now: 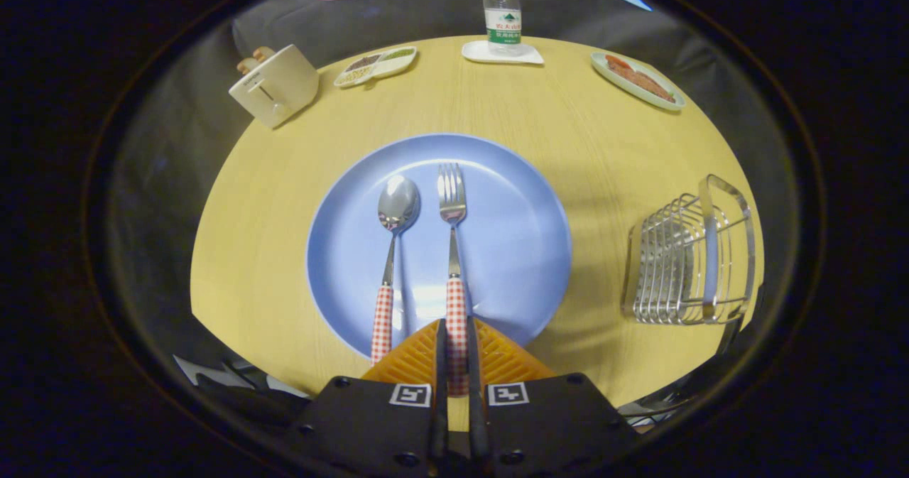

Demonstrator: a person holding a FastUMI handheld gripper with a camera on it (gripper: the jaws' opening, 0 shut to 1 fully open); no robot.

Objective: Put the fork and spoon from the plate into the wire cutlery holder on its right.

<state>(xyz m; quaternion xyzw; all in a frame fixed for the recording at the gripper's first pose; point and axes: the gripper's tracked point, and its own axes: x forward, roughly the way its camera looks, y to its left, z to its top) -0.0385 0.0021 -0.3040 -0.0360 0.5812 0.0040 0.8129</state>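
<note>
A blue plate (511,251) lies in the middle of the round wooden table. On it rest a spoon (392,251) on the left and a fork (453,243) on the right, both with red-and-white checked handles pointing toward me. My gripper (456,332) has its two orange fingers closed onto the fork's handle, which runs between them at the plate's near rim. The spoon's handle lies just left of the fingers, untouched. The wire cutlery holder (685,261) stands to the right of the plate, near the table's edge.
Across the table stand a cream toaster-like box (275,85), a divided dish of food (375,65), a water bottle (503,16) on a white tray, and a green plate with food (637,79). Bare wood lies between plate and holder.
</note>
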